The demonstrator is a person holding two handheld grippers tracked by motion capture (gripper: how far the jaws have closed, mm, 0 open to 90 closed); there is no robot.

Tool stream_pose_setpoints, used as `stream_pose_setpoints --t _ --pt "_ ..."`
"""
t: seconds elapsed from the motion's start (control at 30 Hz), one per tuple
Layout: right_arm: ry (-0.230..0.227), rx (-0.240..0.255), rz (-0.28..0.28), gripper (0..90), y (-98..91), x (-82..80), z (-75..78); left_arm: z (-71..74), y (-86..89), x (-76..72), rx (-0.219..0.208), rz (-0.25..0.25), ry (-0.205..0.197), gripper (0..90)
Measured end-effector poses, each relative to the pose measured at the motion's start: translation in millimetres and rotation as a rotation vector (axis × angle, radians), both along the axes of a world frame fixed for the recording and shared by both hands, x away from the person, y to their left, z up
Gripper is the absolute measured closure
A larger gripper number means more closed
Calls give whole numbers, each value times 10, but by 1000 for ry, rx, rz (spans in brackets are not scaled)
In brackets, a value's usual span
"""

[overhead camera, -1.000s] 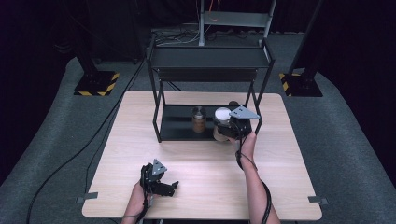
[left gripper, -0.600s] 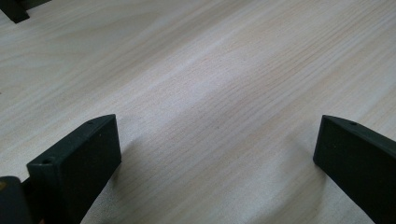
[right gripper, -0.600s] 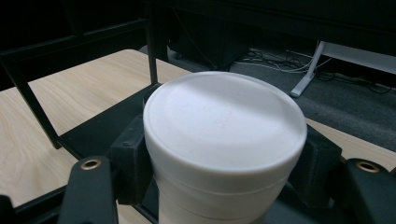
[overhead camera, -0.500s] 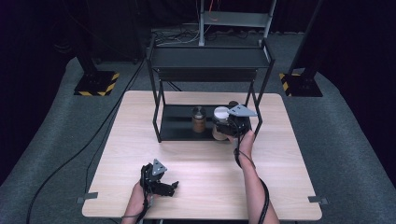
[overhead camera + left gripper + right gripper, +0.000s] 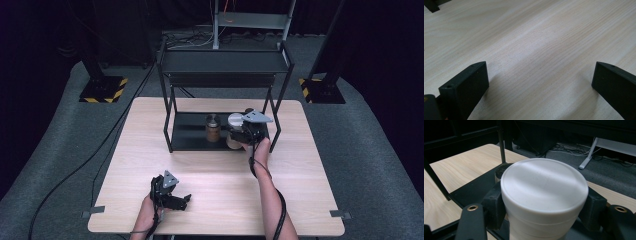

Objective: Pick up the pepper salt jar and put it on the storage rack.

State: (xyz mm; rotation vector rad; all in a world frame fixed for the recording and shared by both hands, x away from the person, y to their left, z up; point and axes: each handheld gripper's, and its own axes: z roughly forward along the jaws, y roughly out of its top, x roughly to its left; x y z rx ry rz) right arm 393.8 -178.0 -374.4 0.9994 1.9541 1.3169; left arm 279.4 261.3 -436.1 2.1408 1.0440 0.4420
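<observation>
Gripping a white lidded jar [image 5: 544,202], the right gripper [image 5: 544,207] has its jaws pinching the jar's sides just under the lid, one jaw on each flank. From the high view the jar [image 5: 235,120] sits at the right end of the black rack's [image 5: 225,62] lower shelf, with a brown metal-capped jar [image 5: 213,128] just beyond the jaws to their left. To do this well, I'd keep the pinch firm and the jar upright (lid is wider than the body, so a slip downward is unlikely), then move it straight, clear of the rack post [image 5: 502,143] ahead and the brown jar. Left gripper [image 5: 172,197] rests on the wooden surface [image 5: 544,45], jaws spread, nothing between them.
</observation>
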Motion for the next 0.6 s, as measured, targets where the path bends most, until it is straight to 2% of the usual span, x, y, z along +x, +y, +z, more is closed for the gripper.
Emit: stream_pose_setpoints --t 0.6 --pt "21 -11 -10 332 85 138 -1 1 1 -1 0 0 1 4"
